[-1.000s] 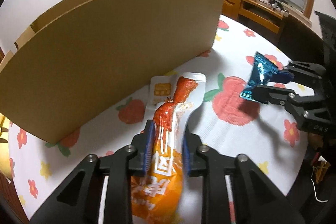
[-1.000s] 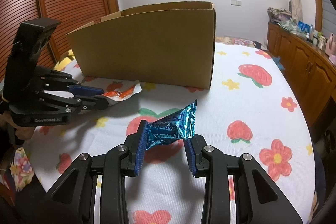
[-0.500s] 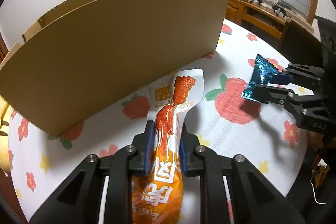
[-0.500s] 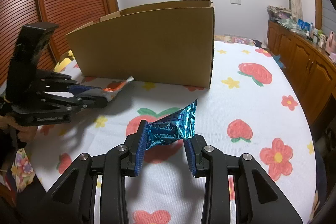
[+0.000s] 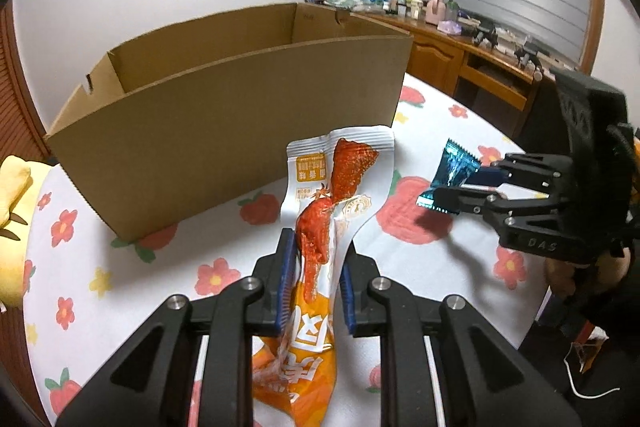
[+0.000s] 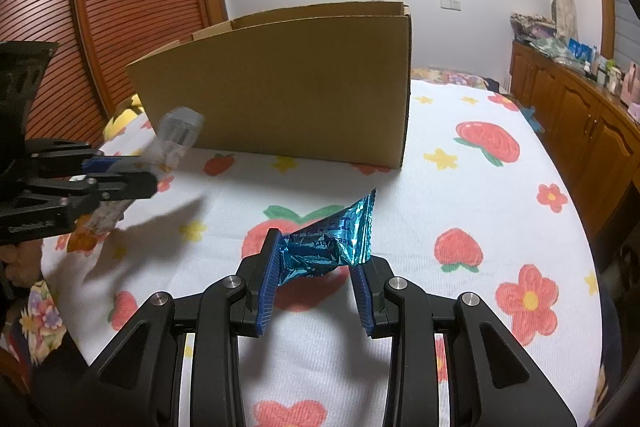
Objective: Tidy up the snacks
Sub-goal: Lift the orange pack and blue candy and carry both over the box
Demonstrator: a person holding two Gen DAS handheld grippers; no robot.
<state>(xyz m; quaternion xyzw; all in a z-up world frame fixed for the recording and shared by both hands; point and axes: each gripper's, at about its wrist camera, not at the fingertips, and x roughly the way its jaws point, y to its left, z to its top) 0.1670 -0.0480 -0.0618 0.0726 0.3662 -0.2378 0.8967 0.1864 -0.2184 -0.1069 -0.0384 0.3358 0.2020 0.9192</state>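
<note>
My left gripper [image 5: 315, 251] is shut on an orange and white snack packet [image 5: 328, 211], held lifted off the tablecloth in front of the open cardboard box [image 5: 240, 107]. From the right wrist view that gripper [image 6: 132, 175] shows at the left, with the packet [image 6: 176, 135] blurred and raised before the box [image 6: 288, 87]. My right gripper [image 6: 320, 259] is shut on a crinkled blue foil wrapper [image 6: 336, 239] above the table. Its fingers [image 5: 464, 193] and the blue wrapper [image 5: 452, 175] appear at the right of the left wrist view.
The round table carries a white cloth [image 6: 460, 195] printed with strawberries and flowers. A yellow cushion [image 5: 12, 211] lies at the left edge. Wooden cabinets [image 6: 576, 115] with clutter on top line the right wall, and slatted wooden doors [image 6: 100, 7] stand at the left.
The left gripper closed tighter on the orange packet and lifted it off the cloth, so the box's open top now shows. The right gripper and blue wrapper held still.
</note>
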